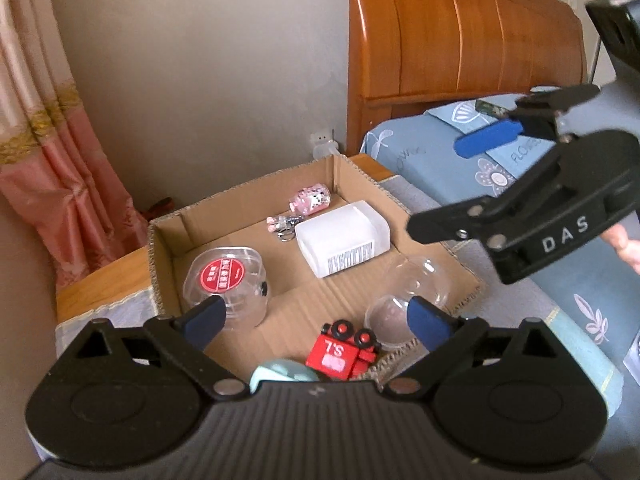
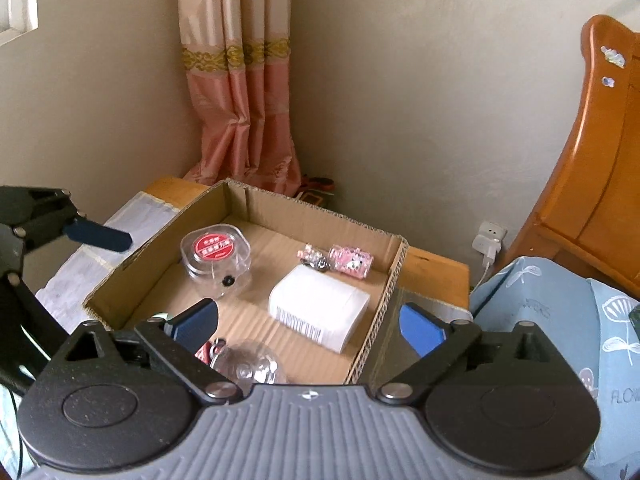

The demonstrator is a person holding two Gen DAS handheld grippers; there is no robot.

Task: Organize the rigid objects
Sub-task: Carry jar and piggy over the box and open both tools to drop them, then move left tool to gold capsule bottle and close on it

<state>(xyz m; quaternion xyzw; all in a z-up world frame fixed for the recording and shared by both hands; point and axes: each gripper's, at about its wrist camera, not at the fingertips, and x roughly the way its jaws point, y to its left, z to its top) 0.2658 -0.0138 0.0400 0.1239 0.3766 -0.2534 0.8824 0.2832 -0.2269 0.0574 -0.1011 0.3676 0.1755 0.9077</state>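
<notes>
black claw [image 1: 316,316] frames, blue pads, white "das" lettering

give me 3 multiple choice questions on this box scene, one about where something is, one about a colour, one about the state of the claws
1. Where does the white rectangular container lie?
A. on the bed
B. inside the cardboard box
C. on the floor

2. What colour is the round label on the clear lidded tub?
A. red
B. green
C. yellow

3. How do the two claws stand?
A. both shut on items
B. one holds the toy truck
C. both open and empty

Answers:
1. B: it rests on the floor of the cardboard box, beside the pink keychain.
2. A: the lid carries a red disc.
3. C: the left claw and the right claw have their pads wide apart with nothing pressed between them; the red toy truck lies in the box.
</notes>
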